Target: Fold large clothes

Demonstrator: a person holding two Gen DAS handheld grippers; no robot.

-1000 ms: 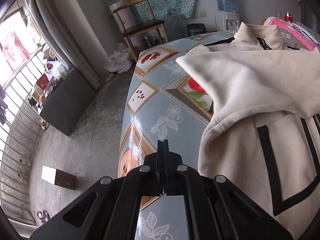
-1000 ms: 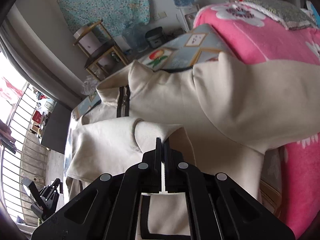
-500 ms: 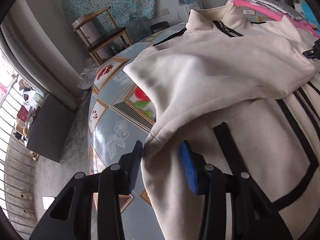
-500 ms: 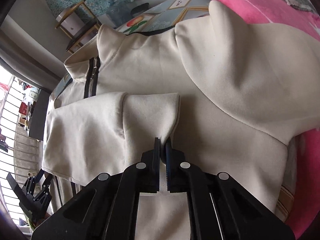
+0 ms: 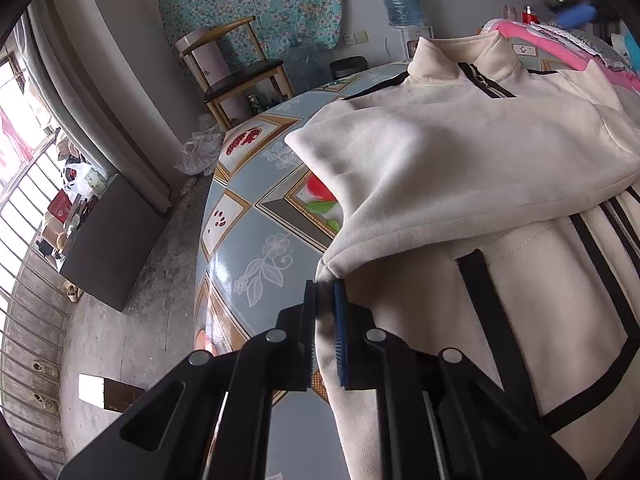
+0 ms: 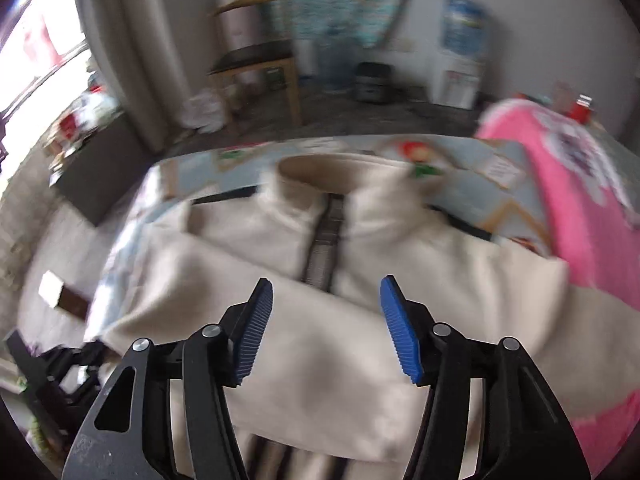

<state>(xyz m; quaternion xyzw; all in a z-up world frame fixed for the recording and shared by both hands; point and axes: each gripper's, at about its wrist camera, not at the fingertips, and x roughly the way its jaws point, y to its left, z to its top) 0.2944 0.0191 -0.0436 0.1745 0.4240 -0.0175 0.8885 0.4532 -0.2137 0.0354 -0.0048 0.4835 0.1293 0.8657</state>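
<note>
A cream zip jacket [image 5: 460, 152] with black trim lies on a round table [image 5: 248, 240] covered in a blue patterned cloth. One sleeve is folded across its chest. My left gripper [image 5: 324, 296] is at the jacket's left side edge, just below the folded sleeve. Its jaws are closing, and the pads pinch the cloth. In the blurred right wrist view, my right gripper [image 6: 326, 312] hovers over the folded sleeve and the jacket [image 6: 320, 360] below the collar. Its jaws are opening, with nothing between them.
A pink blanket [image 6: 580, 200] lies on the table's right side, under the jacket's far sleeve. Beyond the table stand a wooden chair [image 5: 240, 76], a water dispenser [image 5: 404, 4] and a dark cabinet [image 5: 108, 248]. A small box [image 5: 108, 394] sits on the floor.
My left gripper opened, moved onto the jacket's side edge and closed on it. My right gripper let go of the sleeve cuff, opened wide and swung away across the jacket.
</note>
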